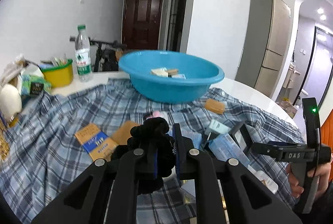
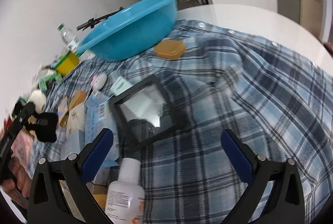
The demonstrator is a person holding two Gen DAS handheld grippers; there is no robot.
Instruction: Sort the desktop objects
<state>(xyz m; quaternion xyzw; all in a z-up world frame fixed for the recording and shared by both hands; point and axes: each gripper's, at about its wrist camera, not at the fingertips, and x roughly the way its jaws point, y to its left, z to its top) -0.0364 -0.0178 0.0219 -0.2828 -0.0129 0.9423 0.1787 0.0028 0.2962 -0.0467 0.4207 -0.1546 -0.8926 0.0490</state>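
My left gripper (image 1: pixel 166 144) is shut on a black fuzzy scrunchie (image 1: pixel 153 136) and holds it above the plaid cloth (image 1: pixel 62 120). The scrunchie also shows in the right wrist view (image 2: pixel 44 126), held at the far left. A blue basin (image 1: pixel 170 76) with a few small boxes inside stands behind; it also shows in the right wrist view (image 2: pixel 133 30). My right gripper (image 2: pixel 166 151) is open and empty over the cloth, near a black-framed mirror (image 2: pixel 145 111) and a white bottle (image 2: pixel 127 188).
An orange soap bar (image 2: pixel 170 49) lies by the basin. A yellow tub (image 1: pixel 59 73), a water bottle (image 1: pixel 83 55) and bags stand at the back left. Boxes and packets (image 1: pixel 95 140) litter the cloth. The white table edge (image 1: pixel 260 95) curves at right.
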